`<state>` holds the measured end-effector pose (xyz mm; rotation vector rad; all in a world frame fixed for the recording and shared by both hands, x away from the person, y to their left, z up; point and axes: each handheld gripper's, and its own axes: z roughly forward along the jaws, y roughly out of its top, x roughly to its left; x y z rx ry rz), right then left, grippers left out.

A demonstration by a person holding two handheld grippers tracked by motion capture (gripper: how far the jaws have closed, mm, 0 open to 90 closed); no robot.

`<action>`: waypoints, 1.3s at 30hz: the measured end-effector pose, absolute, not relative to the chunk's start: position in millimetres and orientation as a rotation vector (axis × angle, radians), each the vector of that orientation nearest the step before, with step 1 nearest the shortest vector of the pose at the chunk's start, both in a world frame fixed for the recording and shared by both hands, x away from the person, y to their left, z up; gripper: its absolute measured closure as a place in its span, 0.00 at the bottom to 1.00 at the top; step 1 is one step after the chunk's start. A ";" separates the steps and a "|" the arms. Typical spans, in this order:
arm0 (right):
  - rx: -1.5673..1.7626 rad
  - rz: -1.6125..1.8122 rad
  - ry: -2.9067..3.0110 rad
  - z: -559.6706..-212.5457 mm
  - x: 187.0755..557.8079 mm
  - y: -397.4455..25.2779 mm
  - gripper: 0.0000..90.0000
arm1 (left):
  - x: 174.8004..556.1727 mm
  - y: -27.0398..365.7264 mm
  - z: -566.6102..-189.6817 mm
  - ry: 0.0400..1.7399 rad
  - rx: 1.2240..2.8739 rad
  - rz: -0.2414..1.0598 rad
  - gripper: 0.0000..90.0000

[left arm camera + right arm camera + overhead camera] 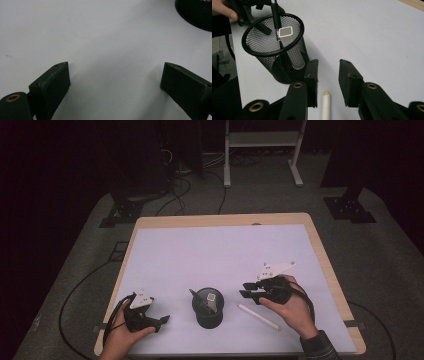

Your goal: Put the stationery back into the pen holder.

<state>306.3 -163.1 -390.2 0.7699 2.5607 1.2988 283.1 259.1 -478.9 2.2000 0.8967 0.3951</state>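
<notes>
A black mesh cup (207, 307) stands near the front middle of the white mat and holds a black pen (198, 300) and a white square-ended stick (212, 297). The right gripper view shows the cup (274, 47) with the pen (276, 17) and the stick (286, 32) inside. A white marker (259, 316) lies flat to the cup's right. My right gripper (245, 289) is open above the marker's tip (326, 105), with nothing held (328, 65). Left of the cup, my left gripper (165, 320) stands open over bare mat (115, 66). The cup's base (197, 12) shows at the top right.
The white mat (220, 250) covers a wooden table (325, 255) with floor around it. Cables (75, 295) trail off the left side. A white stand (262, 145) and black tripod bases (350, 207) are beyond the far edge.
</notes>
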 end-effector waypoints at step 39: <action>0.907 0.926 2.727 -424.0 309.7 -167.6 0.75 | 283.1 259.3 -478.8 0.896 2.203 0.395 0.09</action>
